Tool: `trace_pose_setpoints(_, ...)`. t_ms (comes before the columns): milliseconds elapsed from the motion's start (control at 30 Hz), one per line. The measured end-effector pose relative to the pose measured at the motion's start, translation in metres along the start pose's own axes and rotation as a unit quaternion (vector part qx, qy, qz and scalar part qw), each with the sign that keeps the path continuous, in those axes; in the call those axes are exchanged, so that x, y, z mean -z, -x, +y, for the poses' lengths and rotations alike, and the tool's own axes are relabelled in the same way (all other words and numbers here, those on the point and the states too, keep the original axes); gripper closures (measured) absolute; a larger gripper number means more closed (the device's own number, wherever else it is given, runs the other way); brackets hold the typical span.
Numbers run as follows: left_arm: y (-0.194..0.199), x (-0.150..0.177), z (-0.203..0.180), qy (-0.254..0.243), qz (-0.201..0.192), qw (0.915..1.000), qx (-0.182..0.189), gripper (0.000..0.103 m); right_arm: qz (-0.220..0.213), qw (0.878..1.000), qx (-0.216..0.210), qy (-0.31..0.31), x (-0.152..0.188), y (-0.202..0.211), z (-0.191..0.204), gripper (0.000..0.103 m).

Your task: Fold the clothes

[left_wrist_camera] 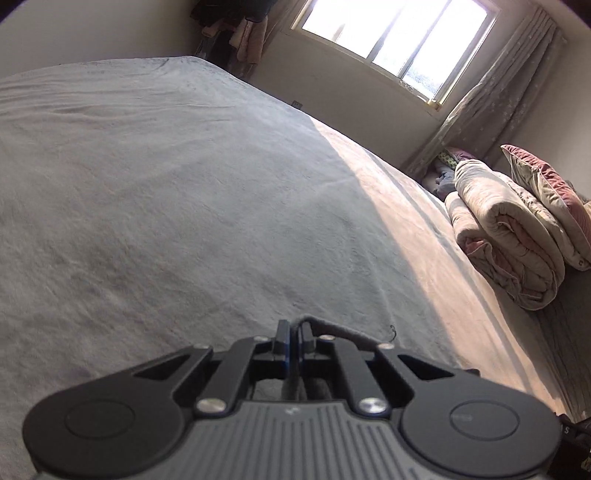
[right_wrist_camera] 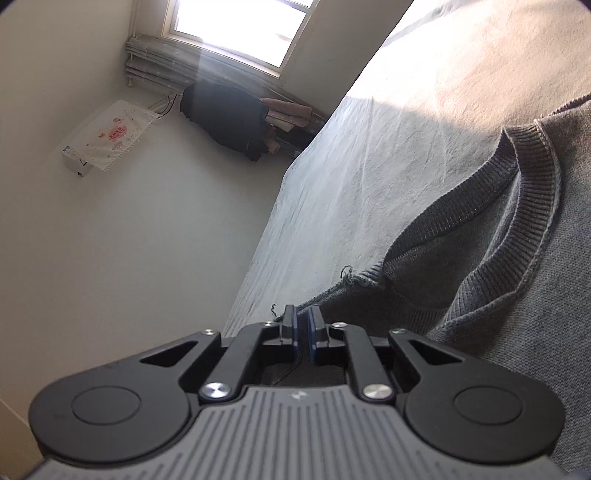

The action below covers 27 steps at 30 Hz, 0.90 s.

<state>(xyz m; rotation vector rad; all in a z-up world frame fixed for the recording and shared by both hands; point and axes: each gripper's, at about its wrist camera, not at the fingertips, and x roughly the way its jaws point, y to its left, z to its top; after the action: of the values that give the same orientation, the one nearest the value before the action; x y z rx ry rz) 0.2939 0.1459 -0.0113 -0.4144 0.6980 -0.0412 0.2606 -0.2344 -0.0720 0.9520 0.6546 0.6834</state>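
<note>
Grey knitted sweater (right_wrist_camera: 517,258): fills the right half of the right wrist view, lying on the bed (right_wrist_camera: 332,192), ribbed collar (right_wrist_camera: 532,177) at right centre, a frayed edge with loose threads running down toward lower centre. In the left wrist view only a small grey fold of it (left_wrist_camera: 332,330) shows at lower centre.

Right gripper (right_wrist_camera: 302,325): lower centre of its view, blue pads a narrow gap apart. The sweater's edge runs into that gap and dark fabric shows behind the fingers, but the pads do not visibly press on it.

Left gripper (left_wrist_camera: 291,332): lower centre of its view, pads drawn together with the grey fold of the sweater pinched between them; a loose thread hangs just to the right.

Bed (left_wrist_camera: 184,184): covered by a pale grey sheet, shaded at left, sunlit in a band toward the right of the left wrist view.

Rolled quilt (left_wrist_camera: 506,236) and a pillow (left_wrist_camera: 546,192): right edge of the left wrist view, at the bed's far side.

Window (left_wrist_camera: 395,33): upper centre of the left wrist view, with a curtain (left_wrist_camera: 491,110) beside it.

Dark clothes (right_wrist_camera: 225,118): hanging by the wall at upper centre of the right wrist view; a white cloth with a pink print (right_wrist_camera: 110,134) at upper left.
</note>
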Motion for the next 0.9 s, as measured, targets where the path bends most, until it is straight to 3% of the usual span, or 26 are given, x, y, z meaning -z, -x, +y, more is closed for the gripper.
trace_pose_setpoints(100,-0.020,-0.020,-0.006,-0.030,0.008,0.9993,-0.019,0.100,0.000,1.000,0.007,0.004,0.002,-0.004,-0.001,0.090)
trace_pose_setpoints(200,-0.034,-0.029,-0.013,-0.045,-0.001,0.9989,-0.012,0.100,-0.001,1.000,0.016,0.010,0.003,-0.006,-0.002,0.090)
trace_pose_setpoints(367,-0.064,-0.020,-0.015,-0.036,0.015,0.9992,0.005,0.098,0.004,1.000,0.026,0.012,0.006,-0.012,-0.002,0.090)
trace_pose_setpoints(433,-0.058,-0.014,-0.016,-0.034,0.012,0.9993,0.006,0.096,0.012,0.999,0.027,0.022,0.007,-0.015,0.002,0.090)
trace_pose_setpoints(633,-0.013,0.009,0.010,0.074,-0.002,0.9972,0.008,0.066,0.044,0.993,0.047,0.096,0.012,-0.024,0.021,0.085)
trace_pose_setpoints(733,0.004,0.026,0.019,0.102,-0.017,0.9946,-0.003,0.063,0.062,0.989,0.042,0.128,0.019,-0.028,0.030,0.059)
trace_pose_setpoints(800,0.010,0.038,0.024,0.118,-0.025,0.9926,-0.011,0.063,0.074,0.984,0.028,0.161,0.027,-0.031,0.043,0.059)
trace_pose_setpoints(900,0.011,0.056,0.040,0.157,-0.035,0.9870,0.011,0.066,0.092,0.974,0.003,0.208,0.040,-0.035,0.062,0.059)
